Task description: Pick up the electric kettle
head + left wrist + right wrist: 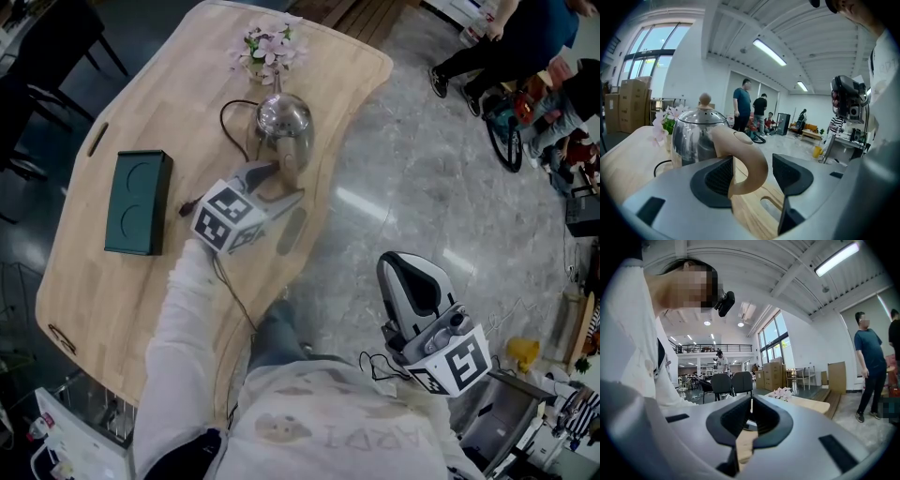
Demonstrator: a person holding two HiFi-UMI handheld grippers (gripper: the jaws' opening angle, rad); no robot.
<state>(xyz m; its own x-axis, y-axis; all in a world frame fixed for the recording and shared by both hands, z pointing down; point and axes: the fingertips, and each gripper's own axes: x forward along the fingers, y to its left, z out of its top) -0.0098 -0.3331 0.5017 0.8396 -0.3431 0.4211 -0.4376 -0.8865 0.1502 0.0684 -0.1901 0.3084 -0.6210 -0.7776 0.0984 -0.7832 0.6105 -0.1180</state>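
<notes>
A shiny steel electric kettle (284, 117) with a beige handle (292, 157) stands on the wooden table (178, 84), near its right edge. My left gripper (281, 180) reaches to the handle from the near side. In the left gripper view the kettle (696, 136) stands just ahead and its handle (749, 161) lies between the jaws of my left gripper (752, 174). The handle rests against the left pad with a gap to the right pad, so the gripper is open. My right gripper (410, 267) hangs off the table to the right, over the floor, and its jaws (751, 416) are shut on nothing.
A dark green box (138, 202) lies left of the kettle. A vase of pink flowers (269, 49) stands behind it, and a black cord (232, 120) loops at its left. People and a bicycle (506, 131) are on the floor at upper right.
</notes>
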